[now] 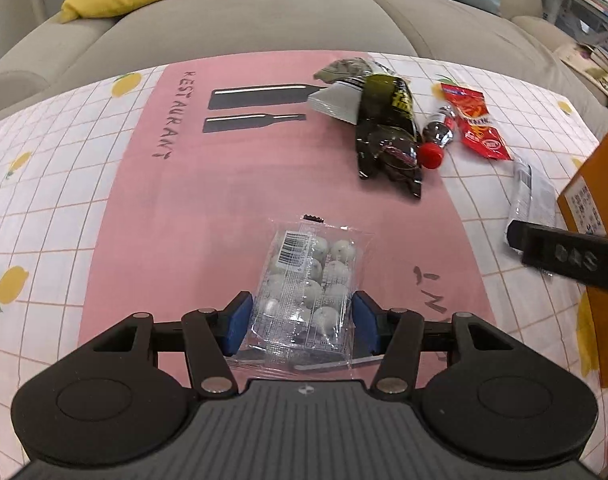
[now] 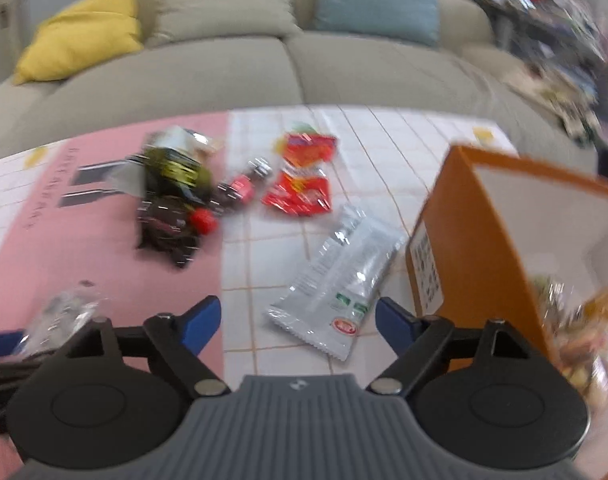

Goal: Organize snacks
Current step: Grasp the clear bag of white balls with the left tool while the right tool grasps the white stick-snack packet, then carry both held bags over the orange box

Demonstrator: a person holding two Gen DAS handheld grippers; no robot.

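Snacks lie scattered on the pink placemat and the checked tablecloth beside it; the placemat serves as reference. Near its front edge, a clear packet of white round candies sits between the blue pads of the left gripper; the pads close against the packet's sides, so the jaws are gripping it. At the placemat's far right corner a dark green-black bag overlaps a white pouch. Just right of that bag, off the placemat, a small cola bottle with a red cap lies on its side, touching the bag. A red packet lies just beyond the bottle. Further right of the placemat a silver-white wrapper lies flat on the tablecloth. The right gripper hovers over its near end with jaws spread wide, pads clear of the wrapper on both sides, holding nothing. An orange cardboard box stands right of the wrapper, well off the placemat, open-topped, with some wrapped snacks inside, blurred. The right wrist view is motion-blurred throughout.
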